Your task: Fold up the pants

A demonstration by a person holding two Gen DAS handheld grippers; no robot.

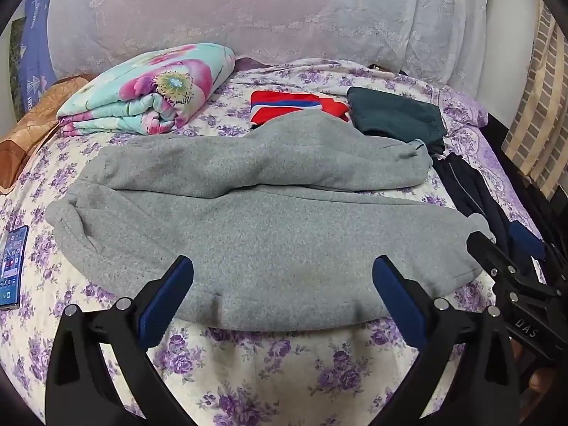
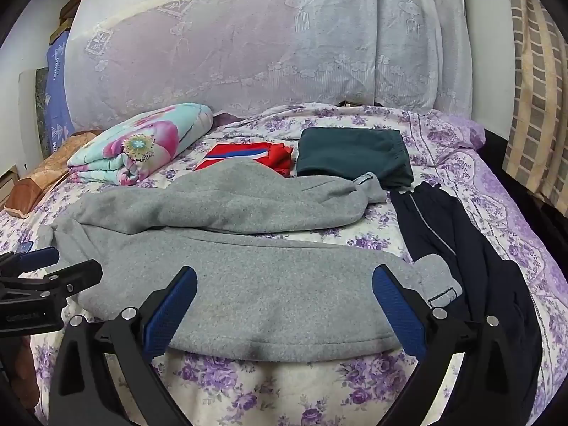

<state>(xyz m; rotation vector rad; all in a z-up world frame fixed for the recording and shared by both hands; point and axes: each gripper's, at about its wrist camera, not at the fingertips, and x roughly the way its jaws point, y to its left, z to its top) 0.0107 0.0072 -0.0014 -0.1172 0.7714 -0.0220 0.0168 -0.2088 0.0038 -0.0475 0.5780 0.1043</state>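
Both tools hang above the bed's near edge, the left gripper (image 1: 283, 277) and the right gripper (image 2: 284, 287) each spread wide and holding nothing. Just beyond them the grey pants (image 1: 269, 234) lie flat across the floral sheet (image 1: 248, 372). Farther back sit a red garment (image 1: 294, 106), a folded dark green garment (image 2: 351, 156) and a flowered quilt (image 1: 152, 92)

The pants (image 1: 262, 234) are spread across the bed (image 1: 248, 372). Behind them, a folded quilt (image 1: 149, 96) is laid left and folded garments (image 2: 351, 156) right; what seems a phone (image 1: 12, 266) is placed far left.
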